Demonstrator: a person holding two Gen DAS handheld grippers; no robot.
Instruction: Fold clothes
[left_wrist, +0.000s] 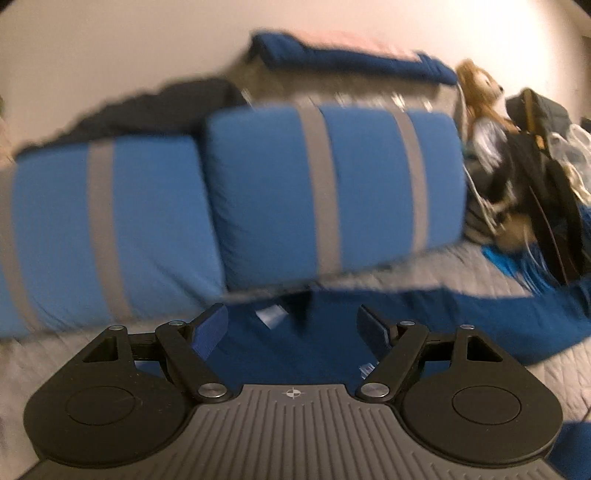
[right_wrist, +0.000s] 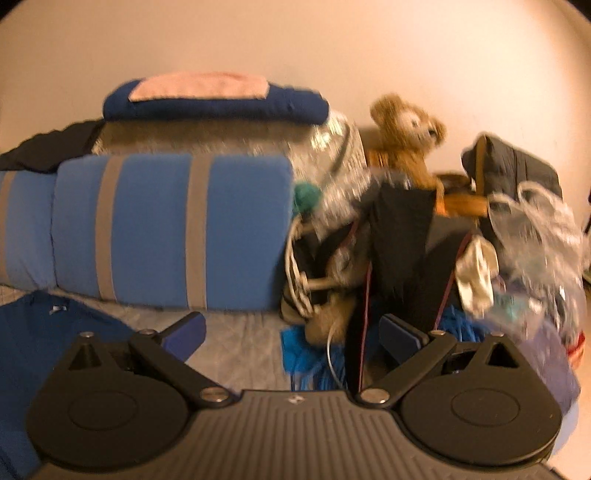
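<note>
A dark blue garment lies spread on the grey bed cover, a white neck label showing near its top edge. My left gripper hovers open just over it, nothing between its blue pads. In the right wrist view the same blue garment lies at the lower left. My right gripper is open and empty, over the grey bed cover and pointing at a heap of clutter. Both views are blurred by motion.
Blue pillows with grey stripes line the back of the bed. Folded dark blue and pink cloth lies stacked behind them. A brown teddy bear, dark bags, clear plastic and cords crowd the right side.
</note>
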